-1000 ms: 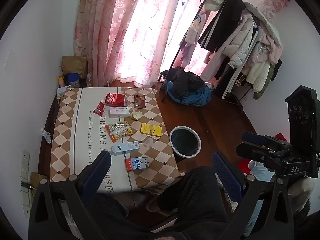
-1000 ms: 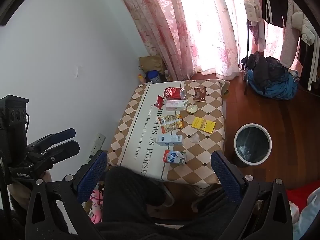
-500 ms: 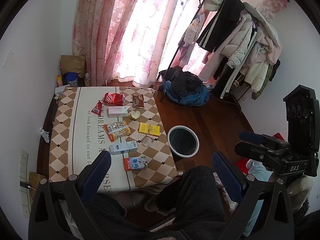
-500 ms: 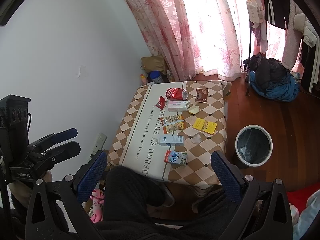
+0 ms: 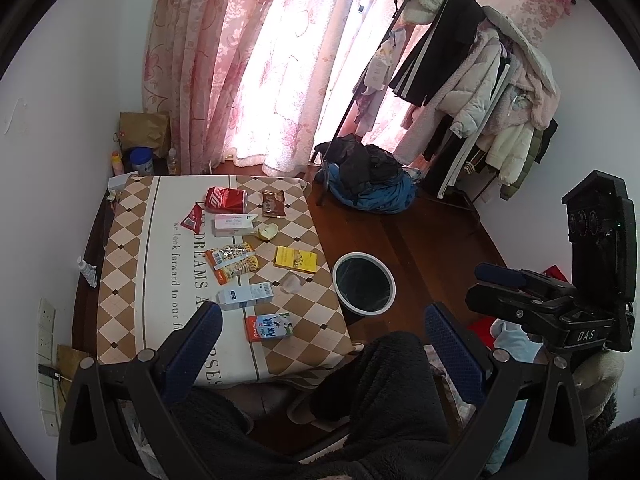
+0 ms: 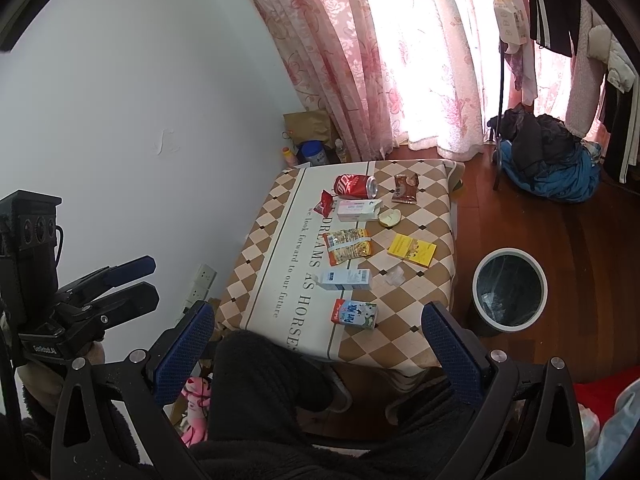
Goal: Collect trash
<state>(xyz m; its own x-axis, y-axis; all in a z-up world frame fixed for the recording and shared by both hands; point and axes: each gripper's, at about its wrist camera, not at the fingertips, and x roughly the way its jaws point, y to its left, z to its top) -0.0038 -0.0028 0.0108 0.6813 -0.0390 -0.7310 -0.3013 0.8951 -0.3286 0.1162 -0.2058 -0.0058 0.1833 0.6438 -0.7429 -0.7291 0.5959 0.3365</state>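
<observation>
Trash lies on a low table with a checkered cloth [image 5: 124,264]: a red can [image 5: 226,199], a brown wrapper [image 5: 273,203], a white box [image 5: 233,225], a snack bag [image 5: 232,262], a yellow box [image 5: 295,259], a blue-white carton [image 5: 245,297] and a milk carton [image 5: 269,327]. A white-rimmed bin [image 5: 363,289] stands on the floor right of the table. My left gripper [image 5: 320,332] is open and empty, high above the table's near edge. My right gripper [image 6: 316,332] is open and empty, also high up. Each shows at the other view's side.
A clothes rack with coats [image 5: 480,80] and a pile of clothes [image 5: 368,184] stand at the back right. Pink curtains [image 5: 260,60] hang behind the table. The person's dark-clad legs [image 5: 384,392] are below both grippers. Wall sockets [image 5: 46,328] are left.
Both views have drifted slightly; the table and bin sit a little lower and nearer. Both grippers stay open and empty.
</observation>
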